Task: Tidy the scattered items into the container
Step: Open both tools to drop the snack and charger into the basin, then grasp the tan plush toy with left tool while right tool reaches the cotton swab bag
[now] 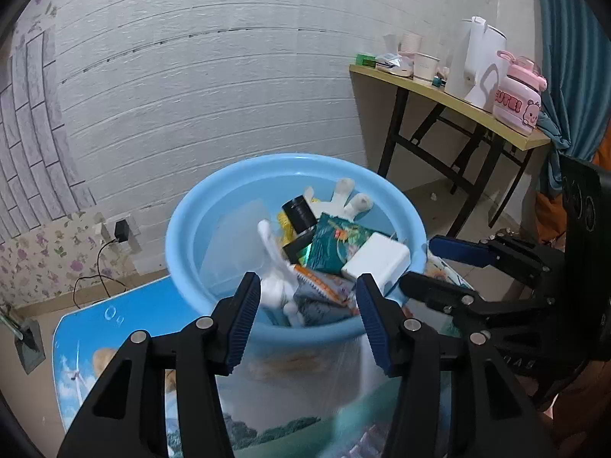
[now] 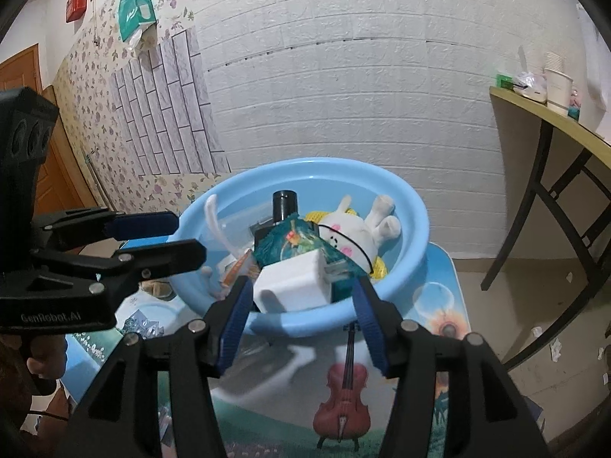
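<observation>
A blue basin (image 1: 214, 206) on the printed worktop (image 1: 126, 313) holds a white charger (image 2: 294, 286), green packet (image 1: 336, 248) and plush rabbit (image 2: 355, 236); left hand-held gripper (image 1: 305, 316) and right hand-held gripper (image 2: 301, 324) hover at its six o'clock rim, jaws partly apart, gripping nothing

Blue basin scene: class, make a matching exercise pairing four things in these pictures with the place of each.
Things:
1. white charger block
2. plush rabbit
3. pink bottle
4. violin picture

Places:
A. on the side table by the wall
B. printed on the low tabletop
C. near side of the blue basin, on top of the pile
D. far side of the basin, feet toward its rim

Pairs: 1-C, 2-D, 3-A, 4-B
</observation>
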